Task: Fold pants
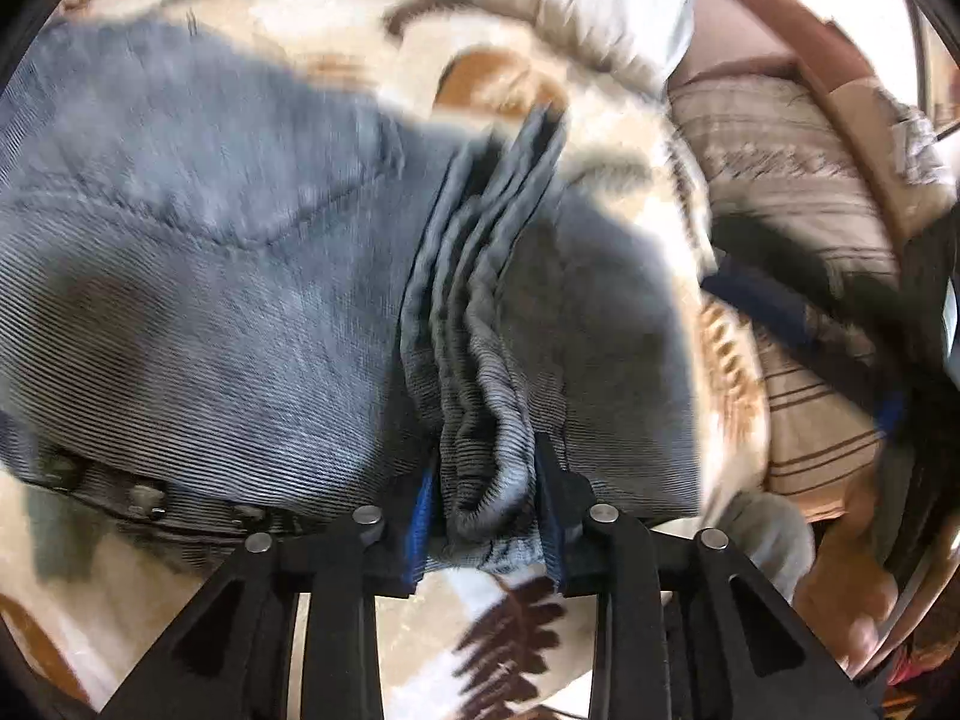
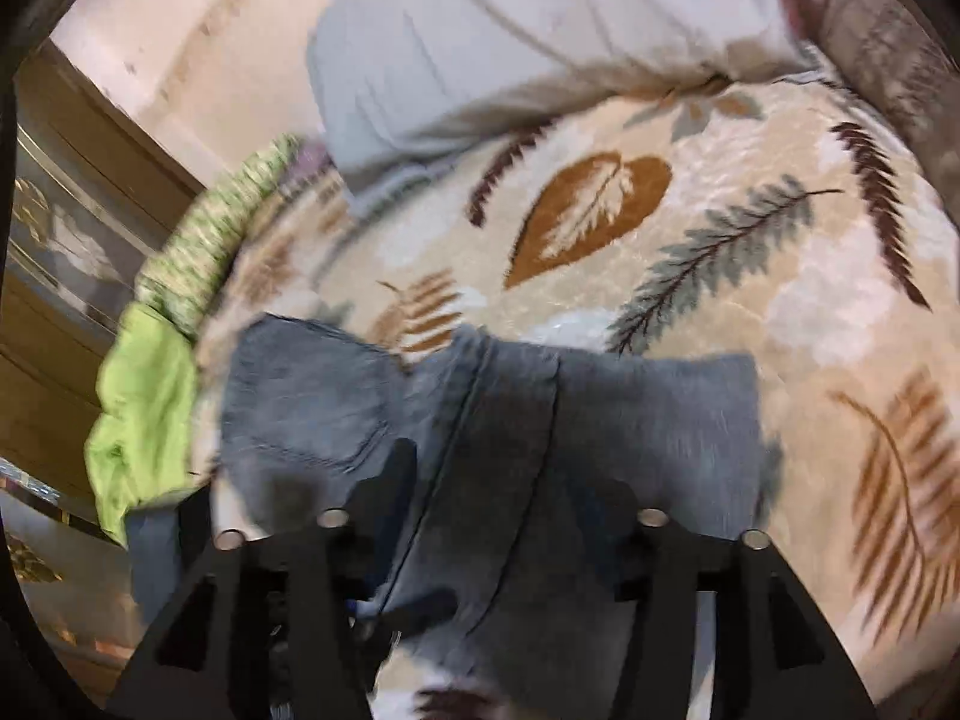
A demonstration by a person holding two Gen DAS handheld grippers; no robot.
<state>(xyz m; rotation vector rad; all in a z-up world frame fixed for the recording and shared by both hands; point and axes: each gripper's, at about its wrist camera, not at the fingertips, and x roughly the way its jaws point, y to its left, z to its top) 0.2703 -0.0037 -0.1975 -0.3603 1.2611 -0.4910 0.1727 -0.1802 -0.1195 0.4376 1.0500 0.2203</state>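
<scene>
Grey-blue denim pants (image 1: 228, 276) lie on a cream blanket with a leaf print (image 1: 510, 618). My left gripper (image 1: 489, 480) is shut on a thick bunch of folded denim layers (image 1: 480, 360) that stands up between its blue-padded fingers. In the right wrist view the pants (image 2: 648, 414) lie partly folded under my right gripper (image 2: 510, 480). Its black fingers (image 2: 390, 480) stand wide apart over the cloth, open, with denim between them. A back pocket (image 2: 312, 402) shows at the left.
A white pillow (image 2: 528, 36) lies at the head of the bed. A green cloth (image 2: 144, 408) hangs at the bed's left edge beside a wooden cabinet (image 2: 54, 276). A striped brown cover (image 1: 798, 276) and dark clothes (image 1: 780, 300) lie to the right in the left wrist view.
</scene>
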